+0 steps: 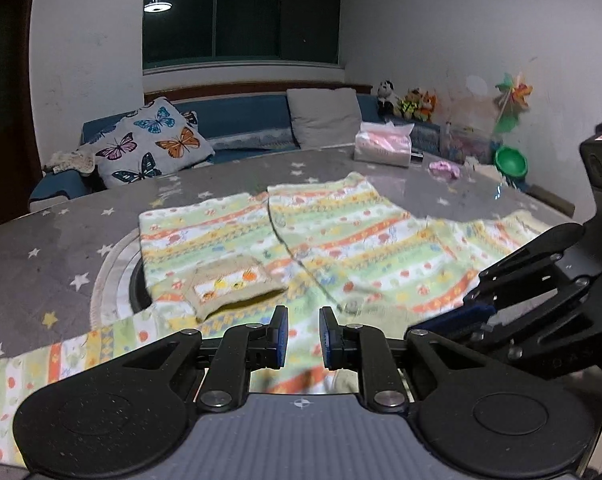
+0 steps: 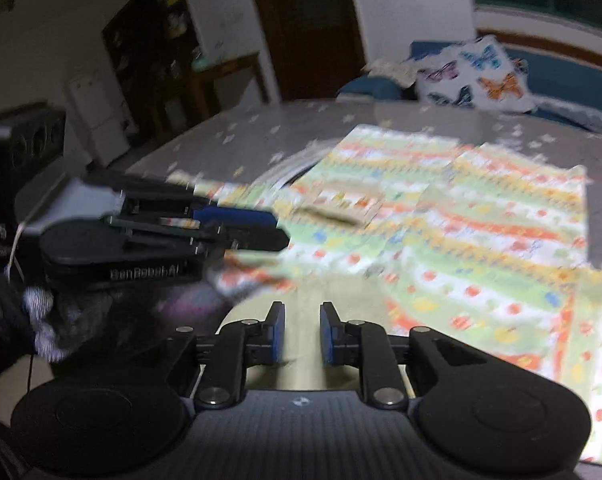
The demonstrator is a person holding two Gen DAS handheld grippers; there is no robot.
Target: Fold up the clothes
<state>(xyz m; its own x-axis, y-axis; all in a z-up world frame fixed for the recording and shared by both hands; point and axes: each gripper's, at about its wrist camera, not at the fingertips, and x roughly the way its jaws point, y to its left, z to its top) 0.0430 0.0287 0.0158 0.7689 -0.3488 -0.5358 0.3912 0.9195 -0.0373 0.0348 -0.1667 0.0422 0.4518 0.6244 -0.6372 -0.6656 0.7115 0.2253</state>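
Observation:
A striped child's garment in green, orange, yellow and white lies spread on the grey star-print table, with a small pocket on its front. It also shows, blurred, in the right wrist view. My left gripper is open just above the garment's near edge. My right gripper is open over the garment's hem, holding nothing. Each gripper shows in the other's view: the right one low over the cloth at the right, the left one at the left with cloth beside its fingers.
A tissue pack, a pink item and a green bowl sit at the table's far right. A blue sofa with a butterfly cushion stands behind the table. A round inset lies under the garment.

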